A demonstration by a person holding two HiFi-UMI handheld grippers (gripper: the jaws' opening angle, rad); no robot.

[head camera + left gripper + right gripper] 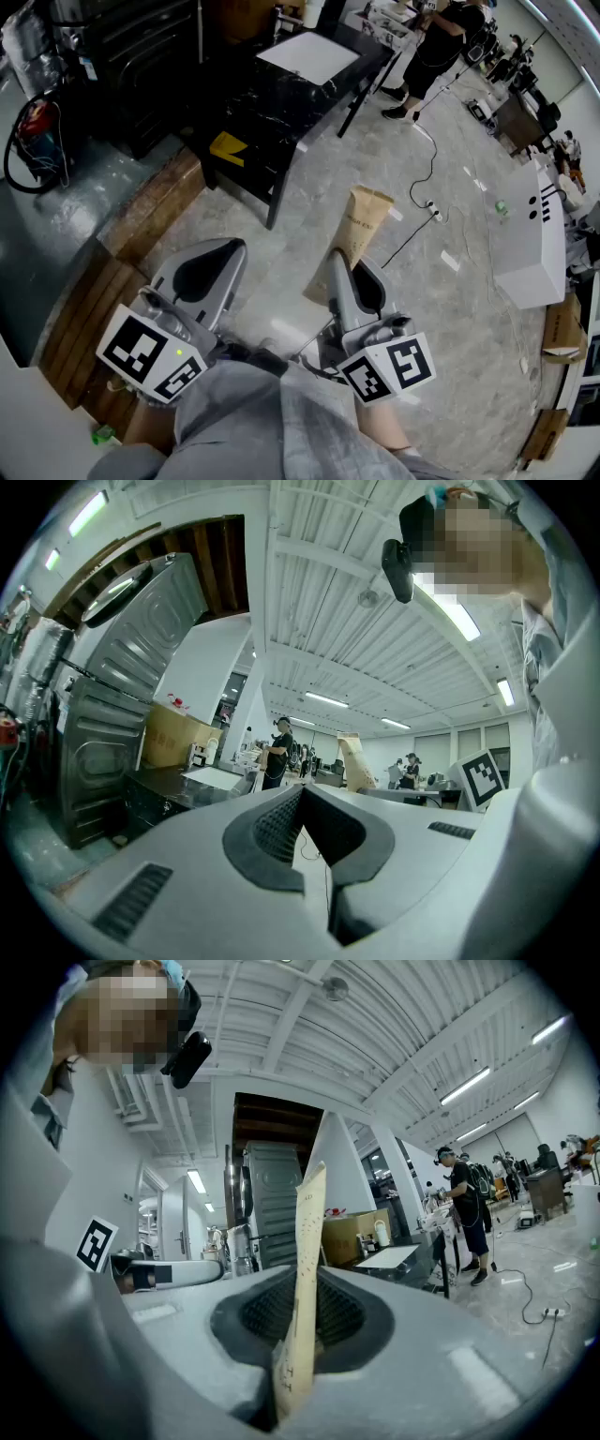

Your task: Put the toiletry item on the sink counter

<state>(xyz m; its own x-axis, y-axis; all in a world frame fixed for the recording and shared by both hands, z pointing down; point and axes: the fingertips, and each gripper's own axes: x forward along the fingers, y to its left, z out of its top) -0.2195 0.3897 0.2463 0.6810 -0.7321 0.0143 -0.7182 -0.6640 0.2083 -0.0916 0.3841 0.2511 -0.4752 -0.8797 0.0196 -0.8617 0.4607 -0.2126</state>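
Packet of brown kraft paper (364,220) – presumably the toiletry item – is pinched edge-on in the right gripper (341,262), long axis straight out along the jaws. Left gripper (228,249) is closed on nothing – no sink counter in any view.

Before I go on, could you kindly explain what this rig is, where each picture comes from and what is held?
A person holds a two-jaw gripper in each hand; the marker cubes are part of them. The head view looks down from the person's head. The other two views come from cameras riding on the grippers, looking along their jaws. The left gripper is shut and empty. The right gripper is shut on a flat brown paper packet, held above the pale floor. A black table with a white sheet stands ahead.
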